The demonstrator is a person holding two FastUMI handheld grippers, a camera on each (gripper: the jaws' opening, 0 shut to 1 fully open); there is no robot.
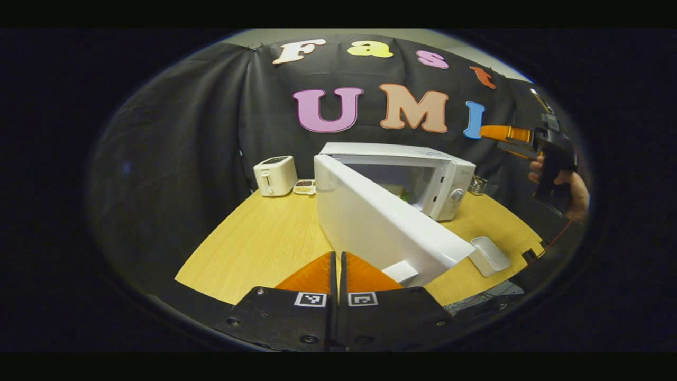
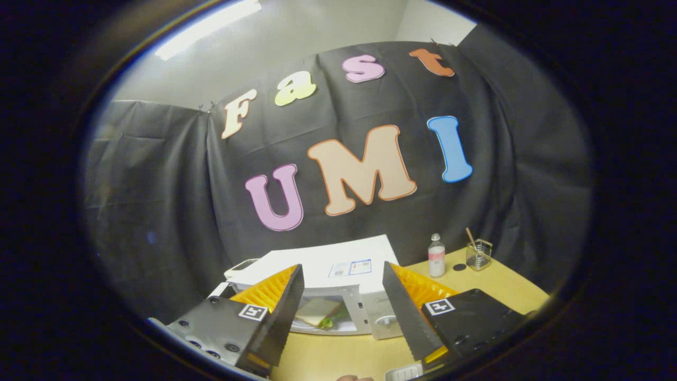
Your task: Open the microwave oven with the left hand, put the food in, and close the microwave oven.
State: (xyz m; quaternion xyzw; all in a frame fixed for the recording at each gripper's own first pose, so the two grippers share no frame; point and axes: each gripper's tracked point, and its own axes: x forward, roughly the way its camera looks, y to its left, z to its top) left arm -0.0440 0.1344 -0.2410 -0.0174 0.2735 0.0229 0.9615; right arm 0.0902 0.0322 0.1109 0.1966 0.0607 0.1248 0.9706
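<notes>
The microwave oven (image 1: 423, 174) stands on the bench (image 1: 254, 248), its door (image 1: 381, 222) swung out toward the left gripper (image 1: 338, 270), whose fingers are clenched together on nothing just beside the door's free edge. Closing looks like a push on that long panel, and the left gripper is the nearer. Inside the microwave oven lies the sandwich (image 2: 320, 312). The right gripper (image 2: 338, 307) hangs above the microwave oven, fingers spread and empty.

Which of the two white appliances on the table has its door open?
The microwave, the larger box right of the small toaster. Its door swings out toward the left gripper; the toaster has no door.
</notes>
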